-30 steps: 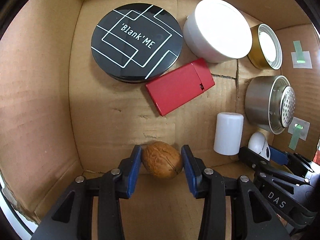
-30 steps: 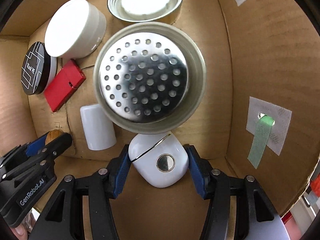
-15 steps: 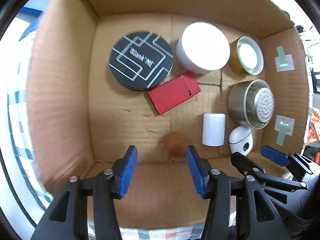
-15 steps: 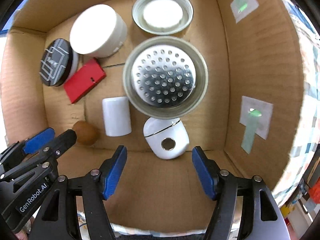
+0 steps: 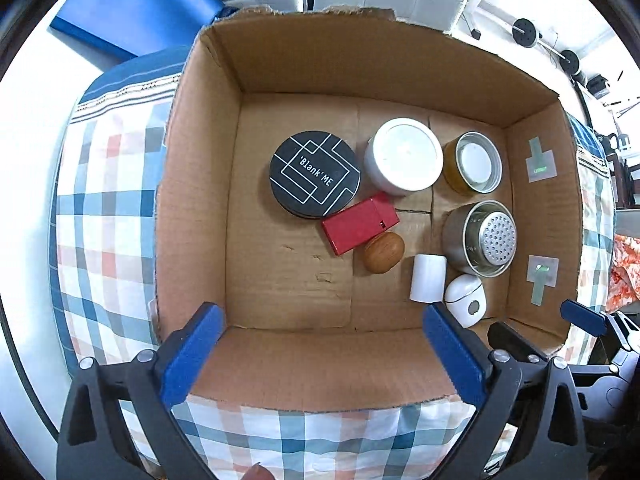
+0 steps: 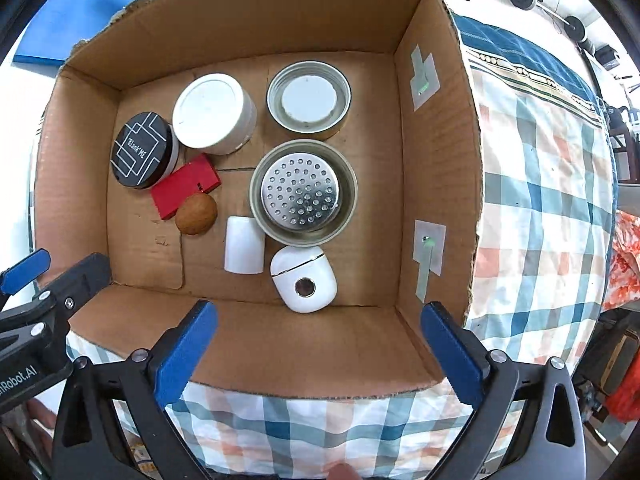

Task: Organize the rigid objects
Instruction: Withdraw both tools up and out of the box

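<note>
A cardboard box (image 5: 392, 64) (image 6: 436, 184) holds several rigid objects. A brown walnut (image 5: 383, 252) (image 6: 196, 213) lies against a red flat case (image 5: 359, 223) (image 6: 185, 191). A white rounded case (image 5: 465, 300) (image 6: 304, 278) lies by the near wall, beside a white cylinder (image 5: 428, 278) (image 6: 244, 245). My left gripper (image 5: 320, 354) is open and empty above the box's near wall. My right gripper (image 6: 316, 354) is open and empty, also above the near wall.
The box also holds a black round tin (image 5: 314, 173) (image 6: 141, 149), a white round jar (image 5: 403, 156) (image 6: 213, 112), a gold tin (image 5: 474, 163) (image 6: 309, 99) and a perforated steel cup (image 5: 485, 237) (image 6: 302, 193). The box sits on a checked cloth (image 5: 100, 216) (image 6: 544, 208).
Both grippers opened, let go of the walnut and the white rounded case, and pulled up and back out of the box. The walnut rolled against the red case.
</note>
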